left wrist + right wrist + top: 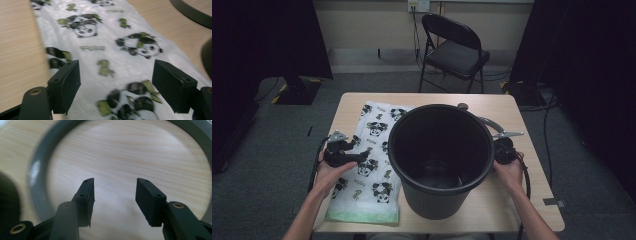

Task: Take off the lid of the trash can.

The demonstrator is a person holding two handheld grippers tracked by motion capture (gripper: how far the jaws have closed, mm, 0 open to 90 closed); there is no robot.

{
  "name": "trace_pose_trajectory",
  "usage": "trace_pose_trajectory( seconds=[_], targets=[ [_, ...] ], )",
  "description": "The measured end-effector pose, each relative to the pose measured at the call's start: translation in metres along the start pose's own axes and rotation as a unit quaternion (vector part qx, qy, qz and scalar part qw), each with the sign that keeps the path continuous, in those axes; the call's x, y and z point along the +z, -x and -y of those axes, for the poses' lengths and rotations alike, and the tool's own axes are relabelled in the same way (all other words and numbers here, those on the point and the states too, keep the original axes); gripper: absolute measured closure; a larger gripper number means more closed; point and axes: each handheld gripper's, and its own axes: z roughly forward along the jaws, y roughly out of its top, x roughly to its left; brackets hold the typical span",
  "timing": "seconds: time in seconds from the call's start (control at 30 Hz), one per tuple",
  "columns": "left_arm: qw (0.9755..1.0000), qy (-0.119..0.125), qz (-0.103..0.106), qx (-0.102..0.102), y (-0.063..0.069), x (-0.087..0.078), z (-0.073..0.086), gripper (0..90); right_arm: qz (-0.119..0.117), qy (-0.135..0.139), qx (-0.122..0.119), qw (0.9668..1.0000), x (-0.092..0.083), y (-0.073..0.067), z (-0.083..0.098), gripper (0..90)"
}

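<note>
My left gripper [362,157] hangs over the panda-print bag [371,165], pointing toward three o'clock at the bucket [441,155]; its fingers [65,85] stand wide apart with only the bag below them. My right gripper [115,200] sits at the bucket's three o'clock side, fingers [87,197] parted, empty, over bare worktop [507,200] inside a grey ring [37,177]. The bucket stands upright at the worktop's centre, the bag lying flat at its nine o'clock. The bucket hides my right fingertips from above. The ring is cut off at the frame edges.

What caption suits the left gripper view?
Open left gripper hovering over a white panda-print bag on the wooden table.
</note>
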Motion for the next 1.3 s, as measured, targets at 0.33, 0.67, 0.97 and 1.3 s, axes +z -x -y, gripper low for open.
trace_pose_trajectory(
  seconds=[0.33,0.67,0.97,1.3],
  targets=[
    [0.9970,-0.033,-0.040,-0.058,-0.046,0.029,0.002,20.6,-0.045,0.004,-0.031,0.9985,-0.033,-0.027,0.034,50.1],
    [0.9955,-0.046,-0.071,-0.043,-0.046,0.050,0.004,22.3,-0.078,-0.001,-0.064,0.9949,-0.042,-0.041,0.060,48.7],
    [0.9941,-0.040,-0.097,-0.025,-0.051,0.064,-0.003,26.5,-0.093,-0.040,-0.109,0.9889,-0.027,-0.056,0.065,39.6],
    [0.9905,-0.055,-0.120,-0.038,-0.051,0.056,-0.005,78.9,-0.083,-0.035,-0.126,0.9880,-0.022,-0.057,0.069,37.8]
  ],
)
